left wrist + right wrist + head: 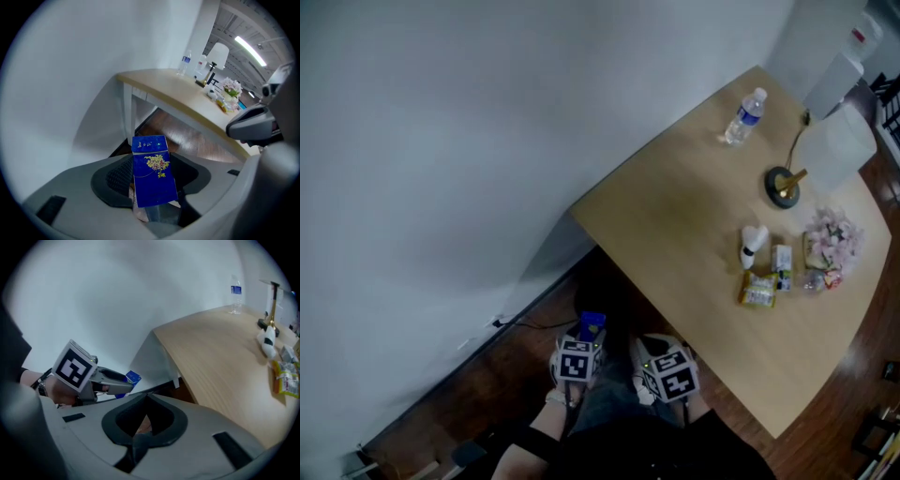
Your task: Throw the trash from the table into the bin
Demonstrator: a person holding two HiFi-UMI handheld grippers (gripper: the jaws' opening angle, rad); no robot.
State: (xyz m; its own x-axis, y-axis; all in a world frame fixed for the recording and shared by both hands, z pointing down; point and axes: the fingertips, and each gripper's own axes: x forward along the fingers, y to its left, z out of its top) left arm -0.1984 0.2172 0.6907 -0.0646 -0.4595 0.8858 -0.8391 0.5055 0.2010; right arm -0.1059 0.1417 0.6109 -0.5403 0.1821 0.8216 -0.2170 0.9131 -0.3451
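One blue box between left fingers

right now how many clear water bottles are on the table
1. The clear plastic water bottle with a blue label stands upright near the far corner of the light wooden table, beside the wall. Small items near the pink flowers are too small to identify.

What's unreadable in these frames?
The bin: no view shows it plainly; head view has only darkness under the light wooden table.
The small packets beside the pink flowers: head view, too small to identify.
The blue printed box, lower end: left gripper view, buried between the left tongs.
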